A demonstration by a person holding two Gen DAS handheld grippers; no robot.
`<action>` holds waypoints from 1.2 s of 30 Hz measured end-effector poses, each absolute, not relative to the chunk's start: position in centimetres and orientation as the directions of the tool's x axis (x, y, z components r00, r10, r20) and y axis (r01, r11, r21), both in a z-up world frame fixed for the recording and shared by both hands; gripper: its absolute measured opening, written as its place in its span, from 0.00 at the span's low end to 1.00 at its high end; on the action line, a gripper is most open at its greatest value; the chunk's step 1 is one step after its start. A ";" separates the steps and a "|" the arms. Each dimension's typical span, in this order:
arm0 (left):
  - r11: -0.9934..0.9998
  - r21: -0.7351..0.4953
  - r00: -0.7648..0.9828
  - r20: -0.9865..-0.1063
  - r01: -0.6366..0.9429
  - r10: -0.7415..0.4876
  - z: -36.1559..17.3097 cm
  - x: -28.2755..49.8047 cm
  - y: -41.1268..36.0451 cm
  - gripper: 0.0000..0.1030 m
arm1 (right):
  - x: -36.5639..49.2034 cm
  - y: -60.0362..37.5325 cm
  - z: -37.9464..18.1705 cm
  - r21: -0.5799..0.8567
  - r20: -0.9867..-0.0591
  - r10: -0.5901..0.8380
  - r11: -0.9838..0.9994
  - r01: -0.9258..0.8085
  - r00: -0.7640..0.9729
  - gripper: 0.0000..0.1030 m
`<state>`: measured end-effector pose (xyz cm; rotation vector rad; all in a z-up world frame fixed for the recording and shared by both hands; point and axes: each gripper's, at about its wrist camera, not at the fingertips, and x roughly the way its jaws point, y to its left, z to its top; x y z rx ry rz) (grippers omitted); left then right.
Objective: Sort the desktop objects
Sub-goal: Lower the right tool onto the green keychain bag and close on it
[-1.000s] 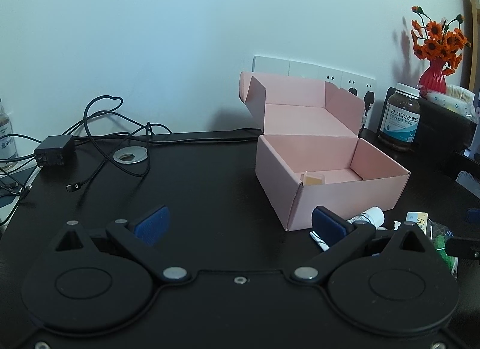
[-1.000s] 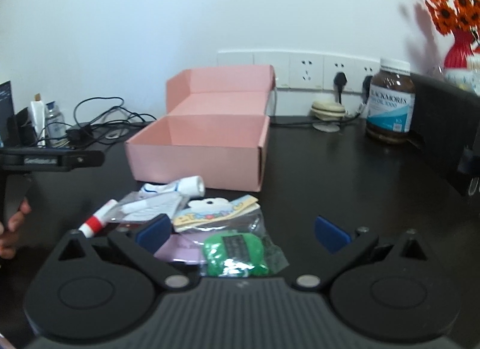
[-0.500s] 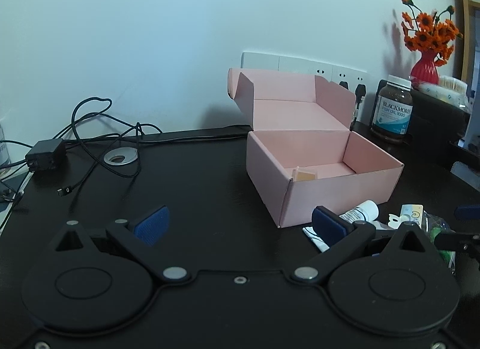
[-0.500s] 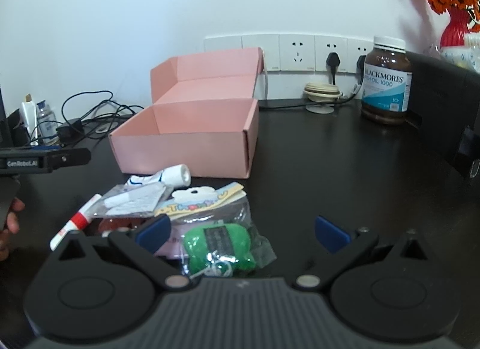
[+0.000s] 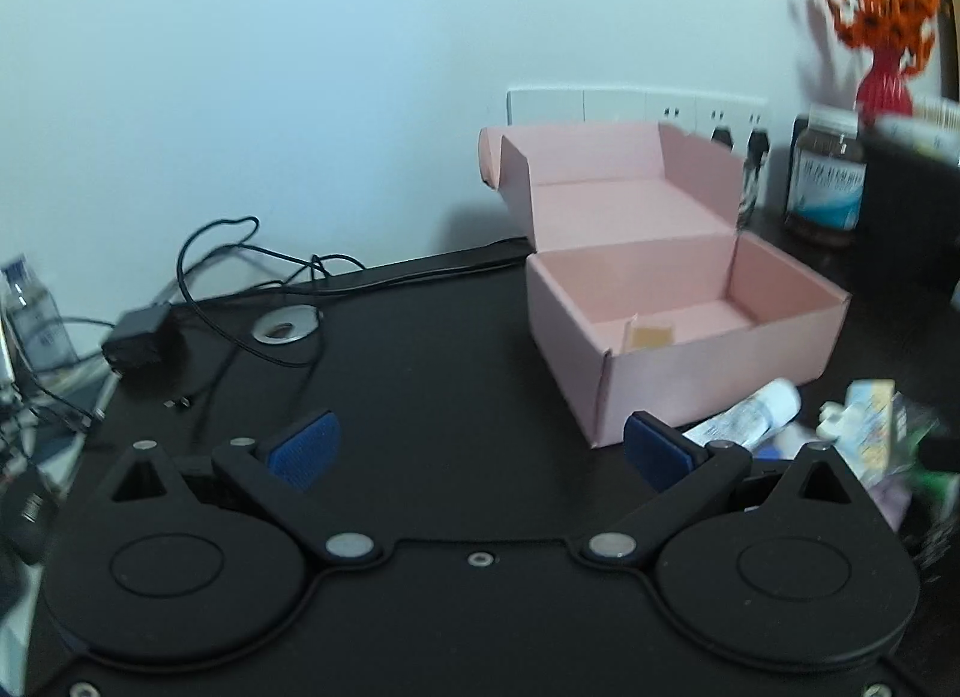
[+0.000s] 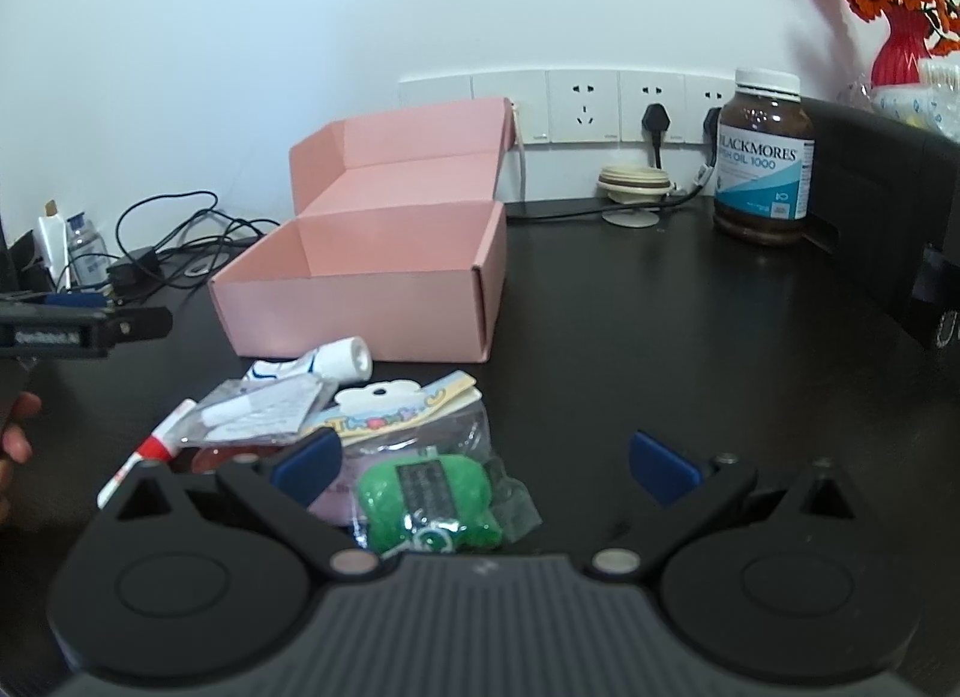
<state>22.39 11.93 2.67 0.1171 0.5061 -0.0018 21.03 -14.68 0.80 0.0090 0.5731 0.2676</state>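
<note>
The right tongs (image 6: pixel 486 466) stood wide open and empty, low over the black surface (image 6: pixel 660 337), their left pad just beside a bagged green keychain toy (image 6: pixel 429 490). Just beyond lay a card-topped packet (image 6: pixel 396 406), a clear sachet (image 6: pixel 264 412), a red-and-white pen (image 6: pixel 144 454) and a white tube (image 6: pixel 336 364), clustered against the front of the open pink box (image 6: pixel 360 301). The left tongs (image 5: pixel 477 448) were likewise spread wide, gripping nothing. A small tan item (image 5: pixel 651 334) sat inside the box. Farther back stood a Blackmores bottle (image 6: pixel 762 157).
</note>
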 end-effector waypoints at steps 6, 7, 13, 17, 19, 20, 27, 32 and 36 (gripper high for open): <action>0.994 0.098 0.888 -0.461 0.054 -0.002 2.6 22.1 12.1 1.00 | 20.9 -15.3 1.1 0.074 -0.531 0.233 0.970 -0.230 0.815 0.99; 0.995 0.092 0.887 -0.463 0.049 -0.001 2.7 22.2 12.3 1.00 | 20.9 -15.4 1.1 0.074 -0.531 0.232 0.971 -0.228 0.815 0.99; 0.998 0.007 0.894 -0.444 0.067 -0.057 2.9 22.3 13.6 1.00 | 20.7 -15.4 1.1 0.063 -0.537 0.236 0.969 -0.240 0.810 0.99; 0.997 0.015 0.914 -0.400 0.082 -0.069 3.2 21.9 13.6 1.00 | 20.6 -14.7 0.9 0.030 -0.546 0.237 0.964 -0.264 0.803 0.99; 0.996 0.041 0.919 -0.391 0.075 -0.053 3.1 21.8 13.3 1.00 | 20.7 -14.3 0.8 -0.001 -0.556 0.216 0.966 -0.260 0.802 0.99; 0.996 0.046 0.920 -0.388 0.075 -0.051 3.1 21.8 13.2 1.00 | 20.9 -14.1 0.8 -0.016 -0.562 0.200 0.968 -0.252 0.802 0.99; 0.997 0.008 0.929 -0.363 0.081 -0.073 3.4 21.4 13.4 1.00 | 22.3 -15.0 0.3 -0.026 -0.593 0.127 0.984 -0.177 0.795 0.99; 0.997 -0.013 0.925 -0.373 0.074 -0.073 3.4 21.5 13.6 1.00 | 22.5 -16.2 0.8 0.029 -0.582 0.151 0.986 -0.165 0.799 0.99; 0.997 -0.021 0.919 -0.387 0.077 -0.079 3.3 21.6 13.7 1.00 | 21.5 -15.9 1.3 -0.018 -0.567 0.173 0.975 -0.223 0.805 0.99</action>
